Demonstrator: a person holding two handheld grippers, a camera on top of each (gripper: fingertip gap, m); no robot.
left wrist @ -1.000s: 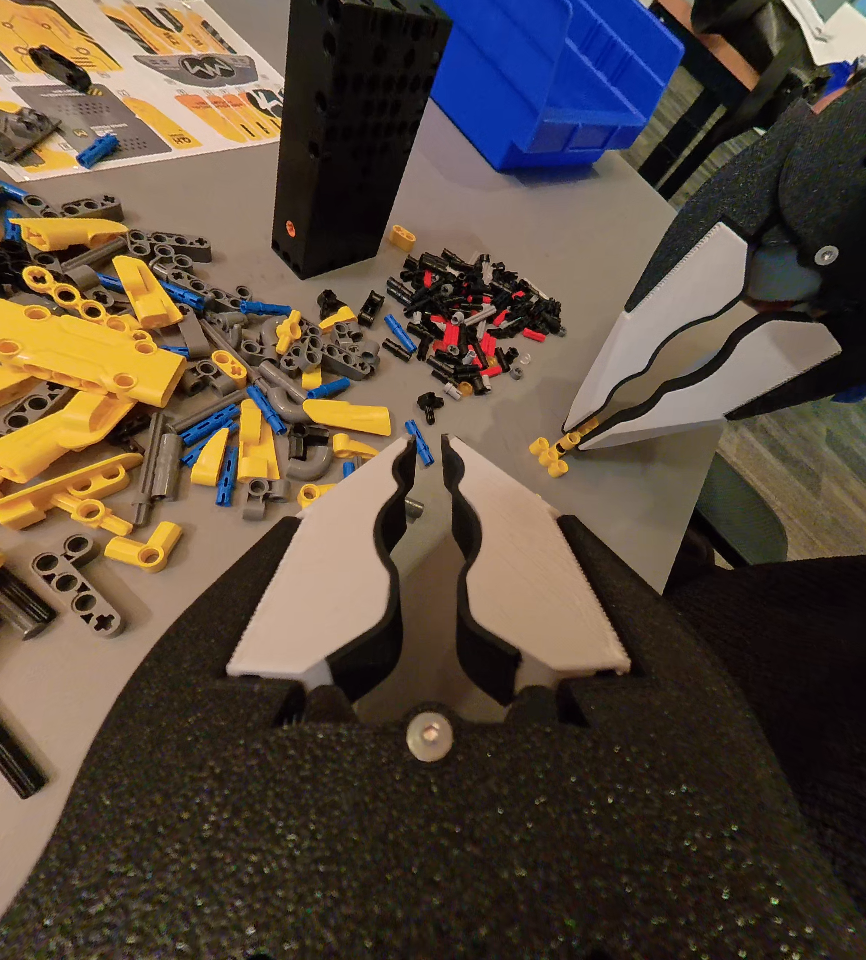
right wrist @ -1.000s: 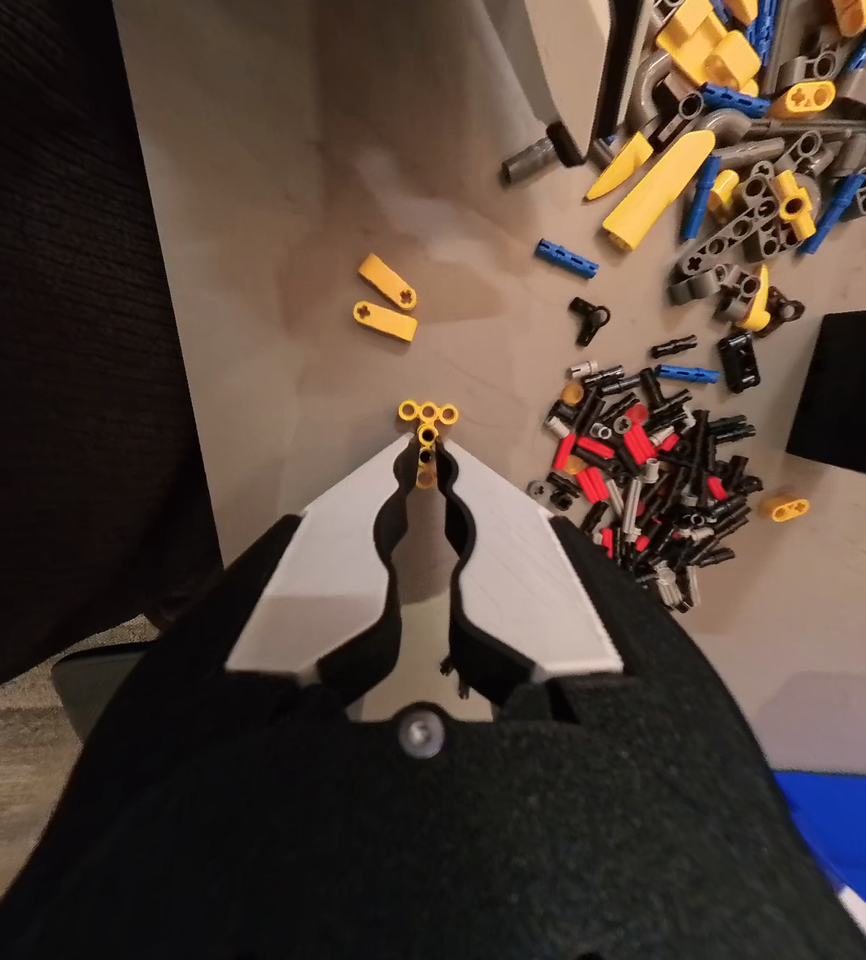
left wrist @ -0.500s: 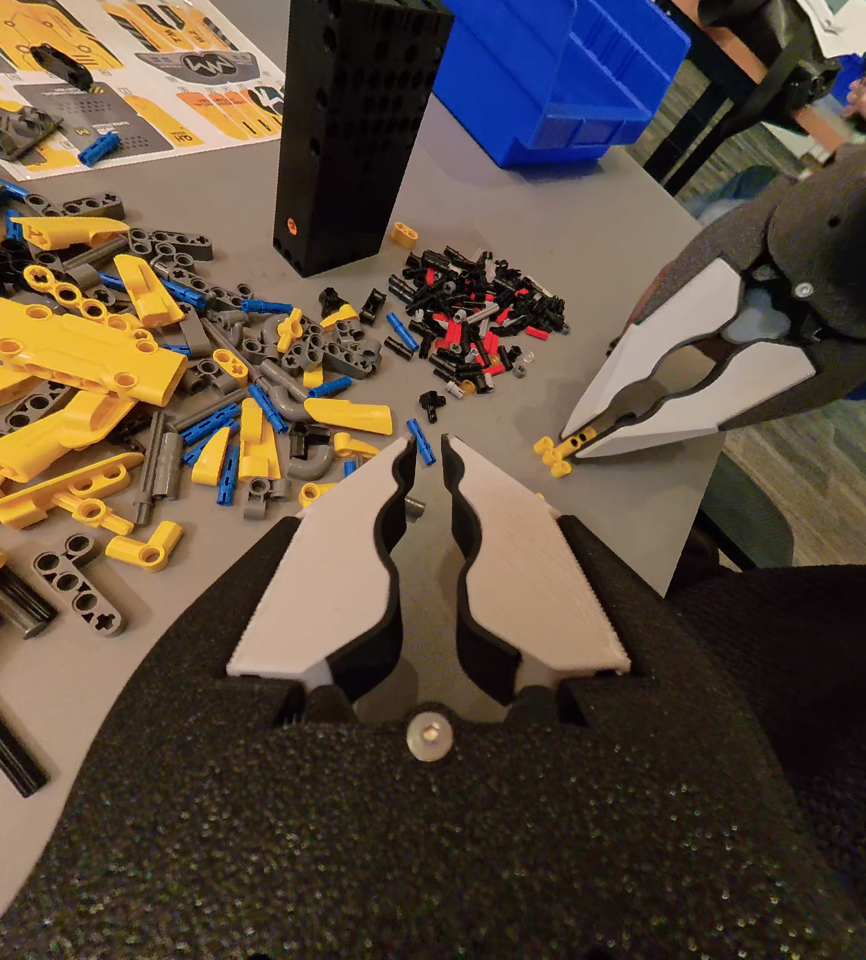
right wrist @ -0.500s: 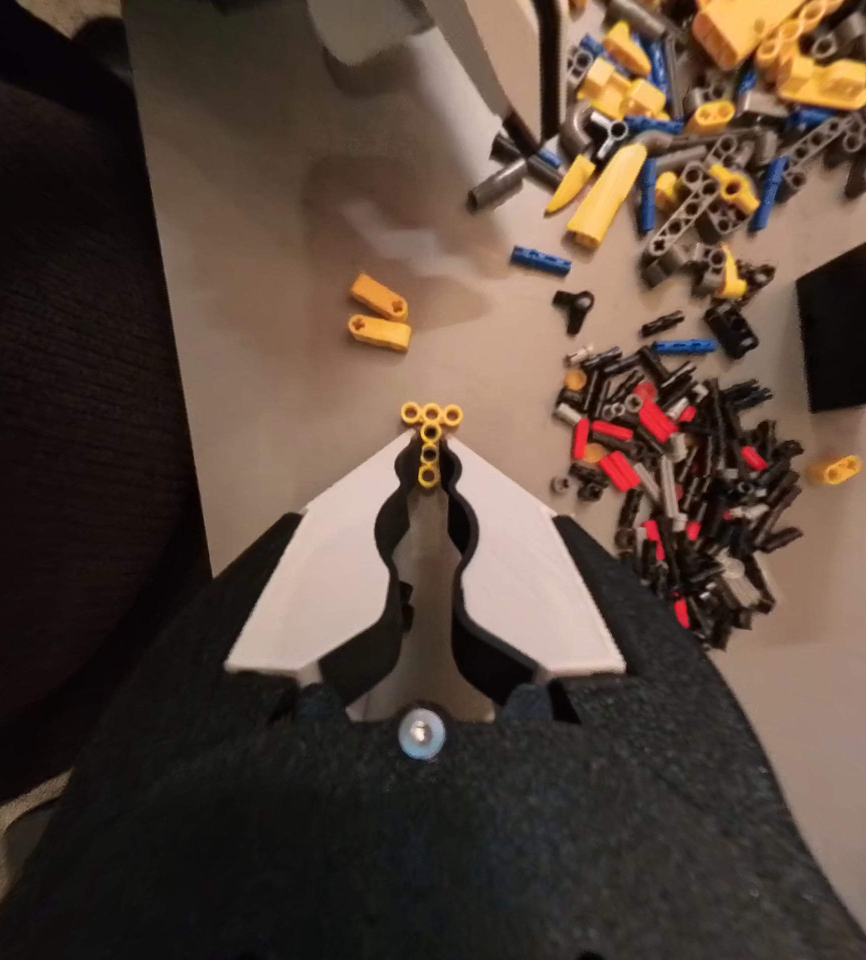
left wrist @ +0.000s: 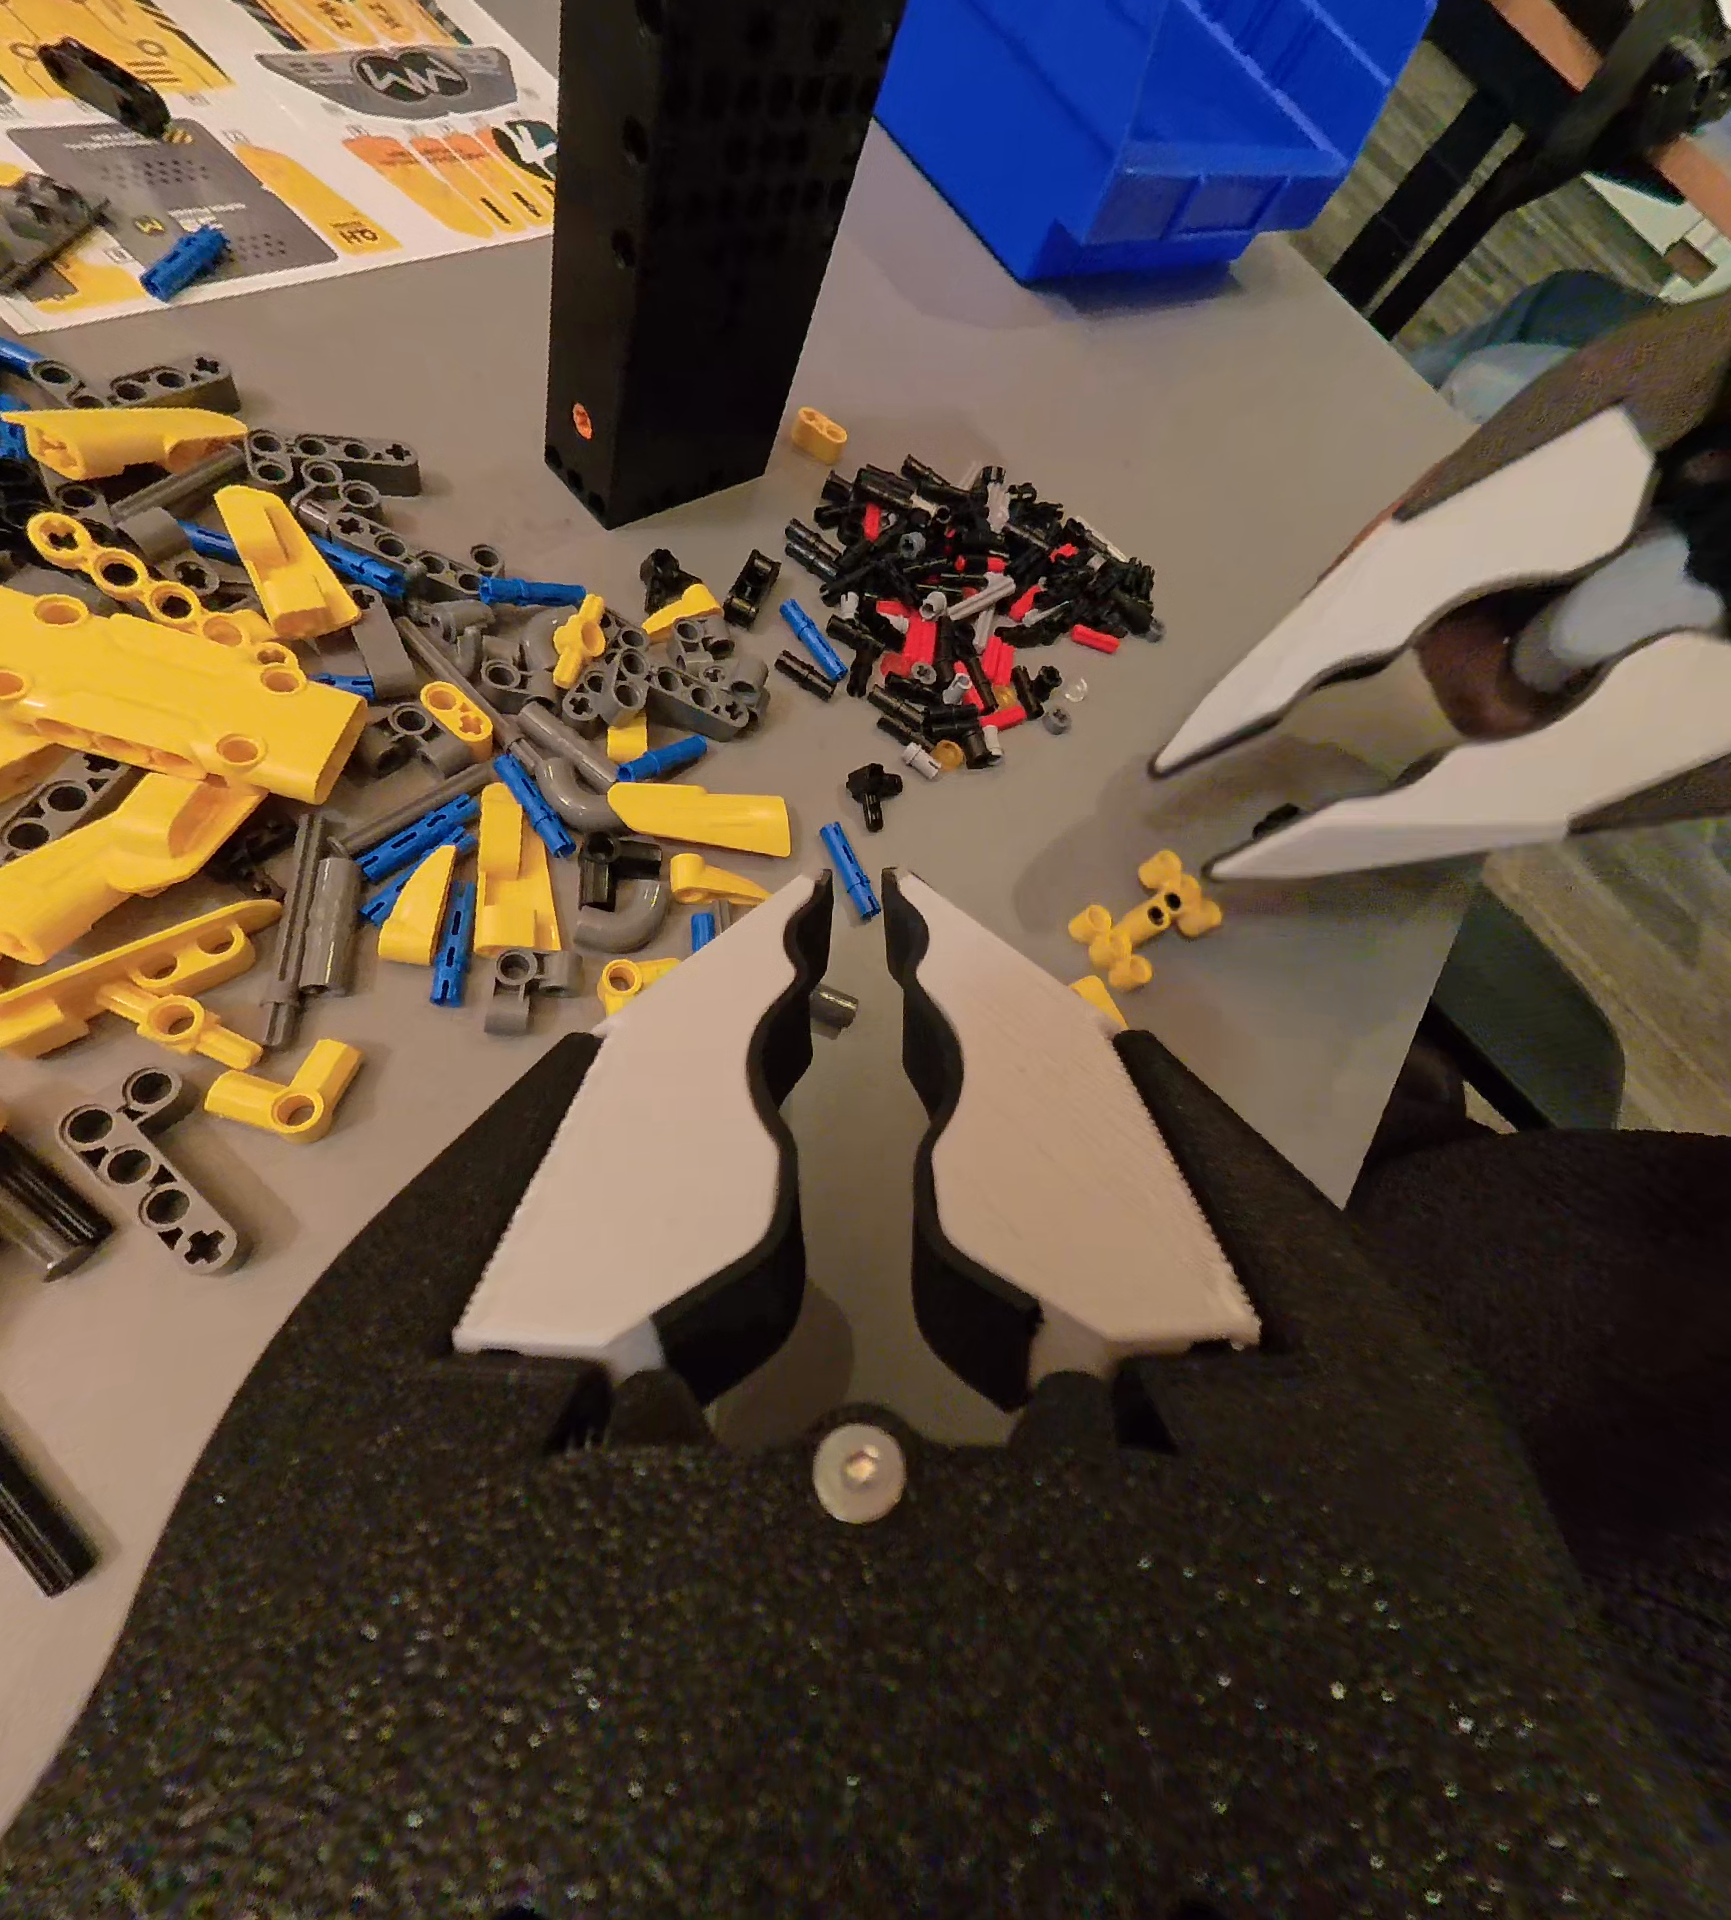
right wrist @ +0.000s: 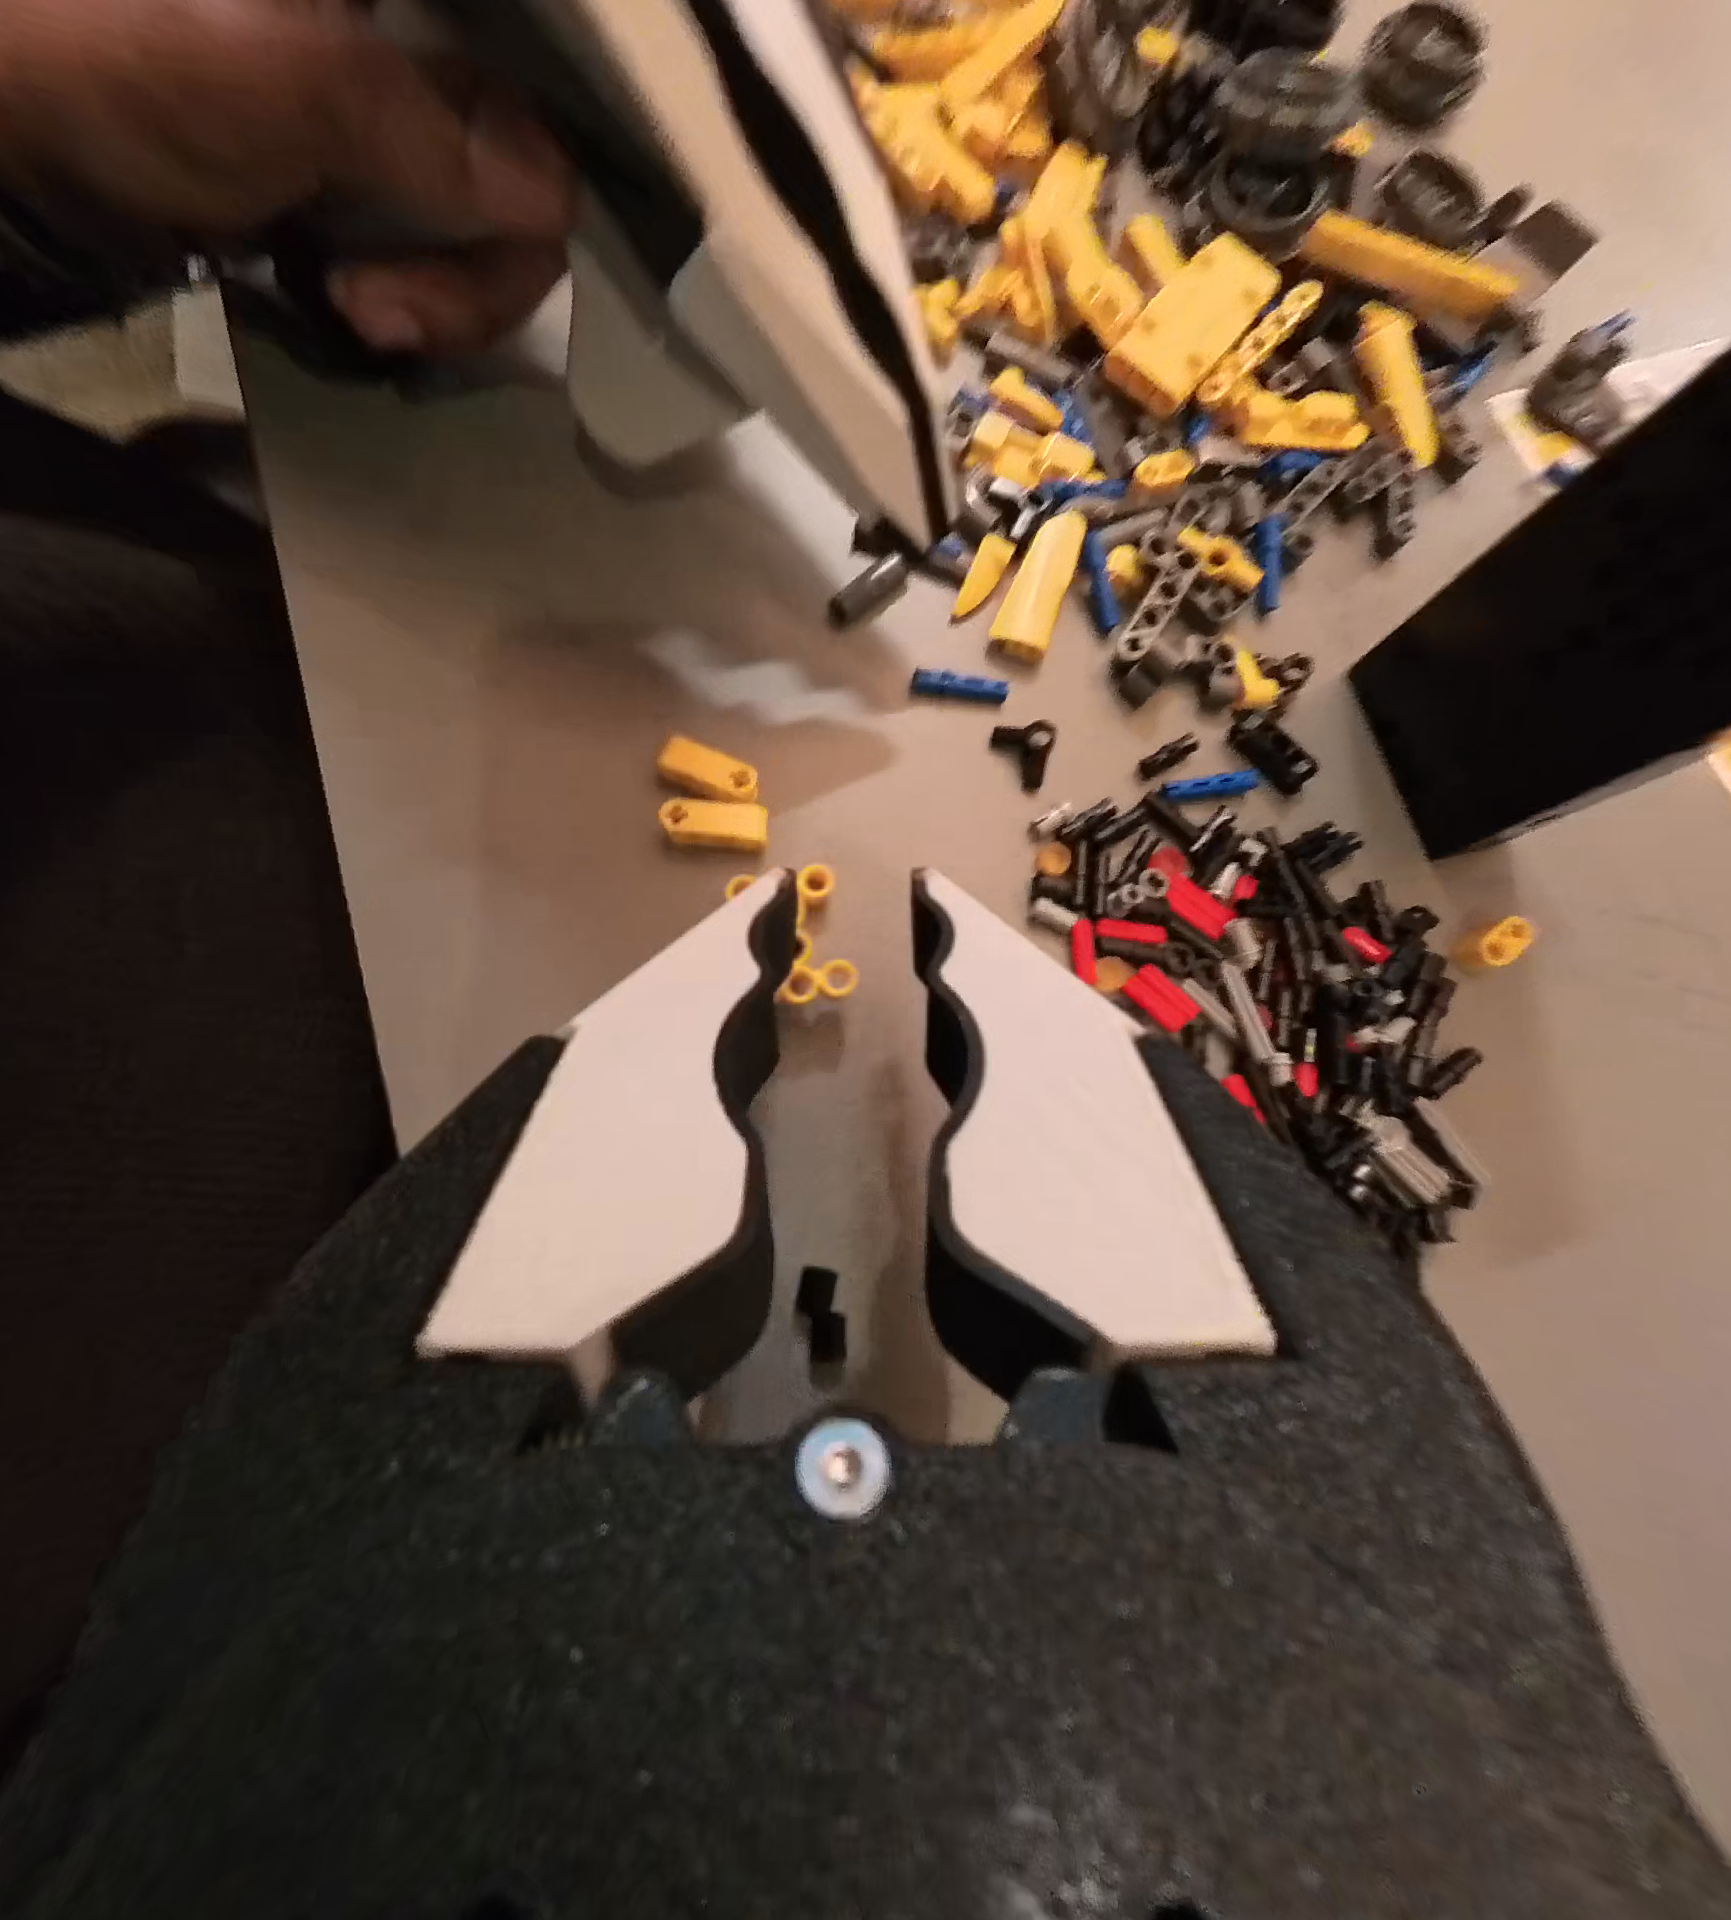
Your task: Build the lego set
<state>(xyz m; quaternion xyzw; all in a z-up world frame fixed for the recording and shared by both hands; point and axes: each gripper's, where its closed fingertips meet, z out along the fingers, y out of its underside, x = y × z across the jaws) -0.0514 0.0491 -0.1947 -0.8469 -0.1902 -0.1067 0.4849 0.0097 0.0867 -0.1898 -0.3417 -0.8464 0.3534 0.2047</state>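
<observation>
Hovering just over the small yellow cross-shaped connector (left wrist: 1147,920), your right gripper (right wrist: 853,883) had its fingers spread and empty, the piece lying loose on the grey table (left wrist: 1100,395) near the table's edge. A careless nudge from a fingertip there could have knocked it off the edge, or into the heap of black and red pins (right wrist: 1256,1018). Your left gripper (left wrist: 856,883) was angled down toward a blue pin (left wrist: 848,871), fingers slightly parted, holding nothing.

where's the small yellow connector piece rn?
Yellow connector piece lies on the grey table near its edge, just below the open right gripper, apart from it, right of the left gripper.
</observation>
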